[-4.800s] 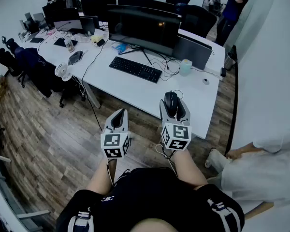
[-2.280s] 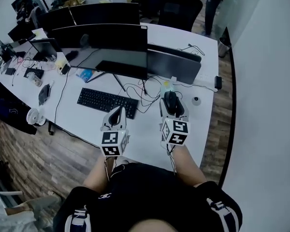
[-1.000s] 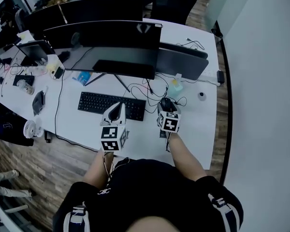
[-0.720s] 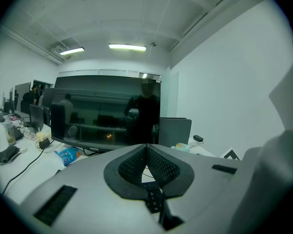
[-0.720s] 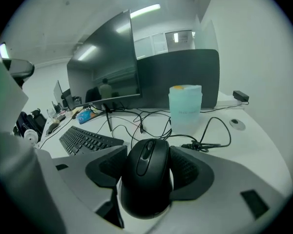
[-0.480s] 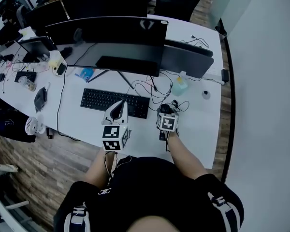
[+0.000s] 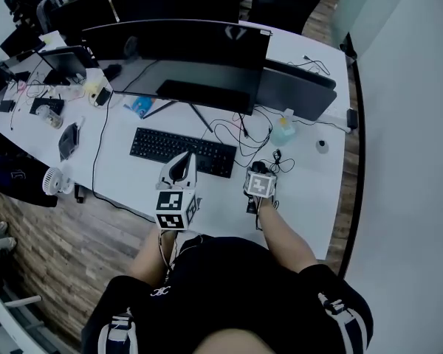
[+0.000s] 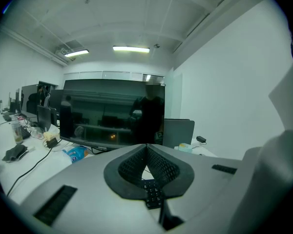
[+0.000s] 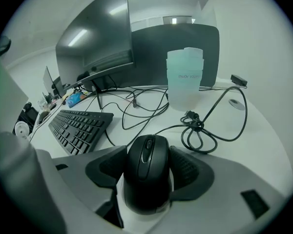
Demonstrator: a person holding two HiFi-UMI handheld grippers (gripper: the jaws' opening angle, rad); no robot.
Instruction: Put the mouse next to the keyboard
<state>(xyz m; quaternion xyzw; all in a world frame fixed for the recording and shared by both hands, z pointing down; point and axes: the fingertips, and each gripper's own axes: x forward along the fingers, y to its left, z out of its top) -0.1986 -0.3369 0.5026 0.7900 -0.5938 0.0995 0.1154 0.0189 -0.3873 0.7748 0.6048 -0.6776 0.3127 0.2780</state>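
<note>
A black mouse [image 9: 146,179] sits between the jaws of my right gripper [image 9: 147,152], whose pads press on its two sides. In the head view the right gripper [image 7: 260,172] is low over the white desk [image 7: 221,216], just right of the black keyboard [image 7: 183,152]. The right gripper view shows the keyboard [image 9: 80,126] to the left of the mouse. My left gripper [image 7: 179,169] hovers at the keyboard's front edge; its jaws [image 8: 147,150] meet with nothing between them.
A coiled black cable [image 9: 200,130] lies just ahead of the mouse, with a pale teal container [image 9: 184,79] behind it. A large dark monitor [image 7: 184,57] stands behind the keyboard, with loose wires [image 7: 240,133] under it. A small round puck [image 7: 322,146] lies far right.
My right gripper has sunk toward the desk with the mouse, ending beside the keyboard's right end. The left gripper has barely moved.
</note>
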